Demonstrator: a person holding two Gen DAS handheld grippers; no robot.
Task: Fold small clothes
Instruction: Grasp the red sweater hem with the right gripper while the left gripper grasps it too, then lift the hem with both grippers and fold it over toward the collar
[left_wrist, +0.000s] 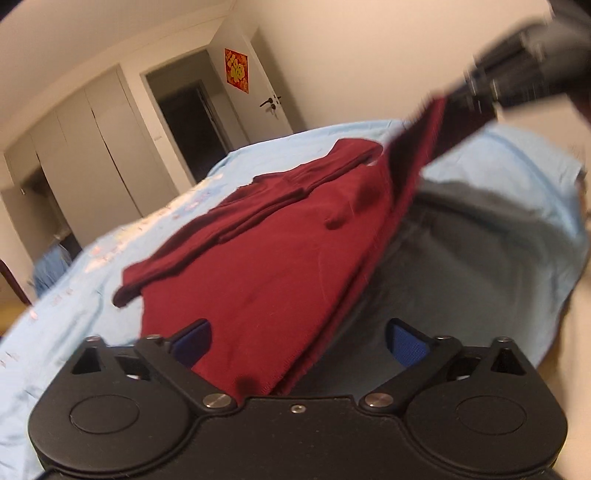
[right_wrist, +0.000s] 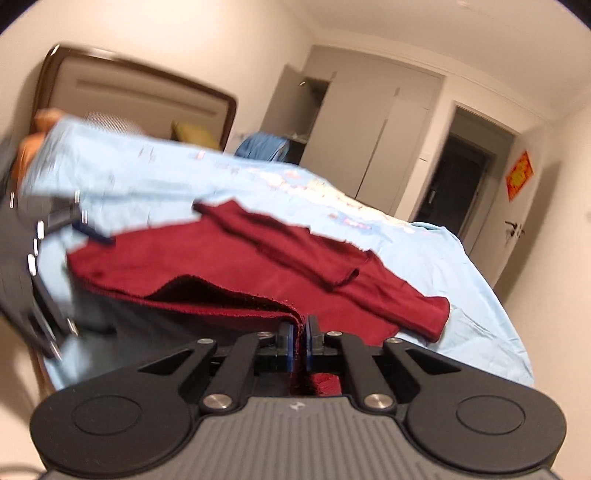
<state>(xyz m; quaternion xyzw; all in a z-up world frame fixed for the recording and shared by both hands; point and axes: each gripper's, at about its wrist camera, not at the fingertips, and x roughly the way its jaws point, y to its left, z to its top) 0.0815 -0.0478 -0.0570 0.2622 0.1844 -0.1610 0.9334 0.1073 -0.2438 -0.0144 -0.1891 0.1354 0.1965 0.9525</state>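
My right claw (right_wrist: 300, 334) pinches the hem of the maroon garment (left_wrist: 266, 236) above the bed (left_wrist: 498, 173); my left claw (left_wrist: 299, 347) stands spread around the opposite edge. Risk: unclamped cloth slips free, skewing the fold.

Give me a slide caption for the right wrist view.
Right gripper shut on dark red knit garment's hem, lifting it above light blue bedsheet.
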